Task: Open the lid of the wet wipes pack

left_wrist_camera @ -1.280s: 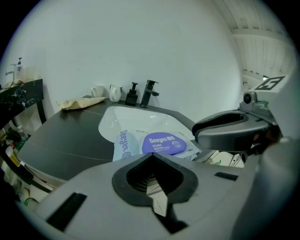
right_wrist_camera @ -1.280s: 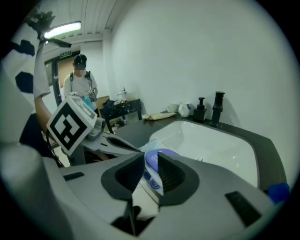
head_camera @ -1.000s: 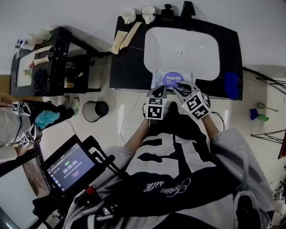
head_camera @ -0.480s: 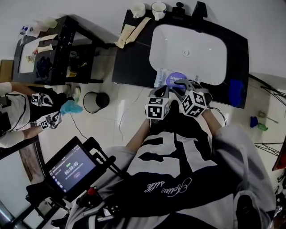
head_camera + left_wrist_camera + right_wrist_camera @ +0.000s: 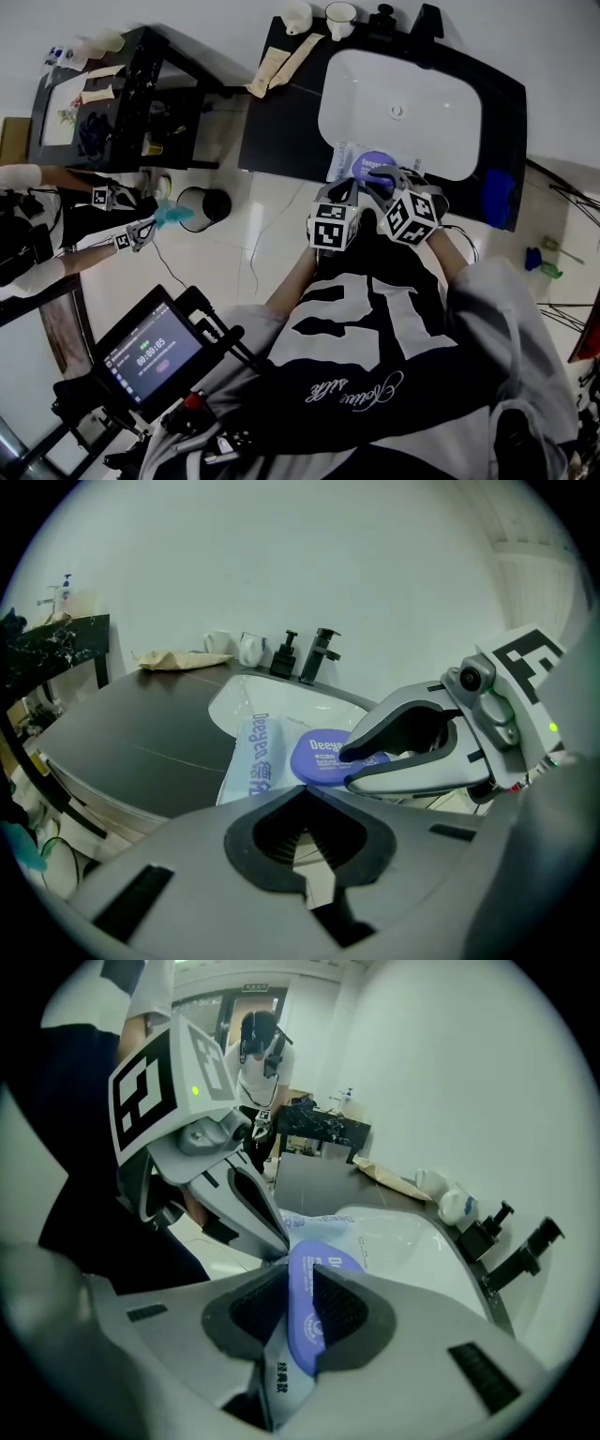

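Note:
The wet wipes pack [image 5: 345, 159] lies on the black counter's front edge, by the sink; its round blue lid [image 5: 375, 164] faces up. In the right gripper view the lid [image 5: 307, 1307] stands edge-on between my pads, with my right gripper [image 5: 300, 1283] shut on it. In the left gripper view the pack [image 5: 255, 757] and its lid [image 5: 319, 750] lie just beyond my left gripper [image 5: 305, 794], whose jaws meet at the pack's near edge. The right gripper [image 5: 345, 766] reaches onto the lid from the right. The head view shows both grippers [image 5: 345, 189] [image 5: 380, 178] side by side at the pack.
A white basin [image 5: 330, 112] fills the counter [image 5: 281, 122], with a faucet [image 5: 427, 23], a soap pump [image 5: 382, 19] and two cups [image 5: 340, 19] behind it. A blue object [image 5: 495, 197] sits at the right. A bin [image 5: 202, 208] and another person's grippers [image 5: 127, 234] are to the left.
My right gripper has swung in over the blue lid and closed on it. The person at the left has moved a teal cloth rightwards. The head view has shifted slightly.

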Available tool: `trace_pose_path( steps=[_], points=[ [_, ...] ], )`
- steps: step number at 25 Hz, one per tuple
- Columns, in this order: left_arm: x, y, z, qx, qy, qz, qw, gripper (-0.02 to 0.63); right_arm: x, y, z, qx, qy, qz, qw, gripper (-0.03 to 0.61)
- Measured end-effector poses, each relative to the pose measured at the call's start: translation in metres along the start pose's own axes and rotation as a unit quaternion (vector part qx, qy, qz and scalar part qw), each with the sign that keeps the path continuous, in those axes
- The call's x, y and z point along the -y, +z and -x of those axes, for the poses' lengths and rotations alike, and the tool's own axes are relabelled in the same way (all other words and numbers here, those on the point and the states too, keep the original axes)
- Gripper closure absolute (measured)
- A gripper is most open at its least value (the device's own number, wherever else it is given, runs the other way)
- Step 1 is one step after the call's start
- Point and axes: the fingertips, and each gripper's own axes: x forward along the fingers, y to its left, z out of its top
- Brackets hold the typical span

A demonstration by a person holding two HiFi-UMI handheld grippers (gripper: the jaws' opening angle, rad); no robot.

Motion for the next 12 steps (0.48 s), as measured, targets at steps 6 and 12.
trace_pose_path(
  steps=[6,12],
  points=[
    [-0.001,0.000,-0.002,0.000,-0.001,-0.005,1.0000,0.615,0.009,0.008,0.007,0.025,0.026,-0.069,0.997,0.500],
    [-0.001,0.000,-0.003,0.001,-0.001,-0.007,1.0000,0.615,0.033,0.027,0.032,0.078,-0.006,-0.117,0.990,0.523]
  ],
)
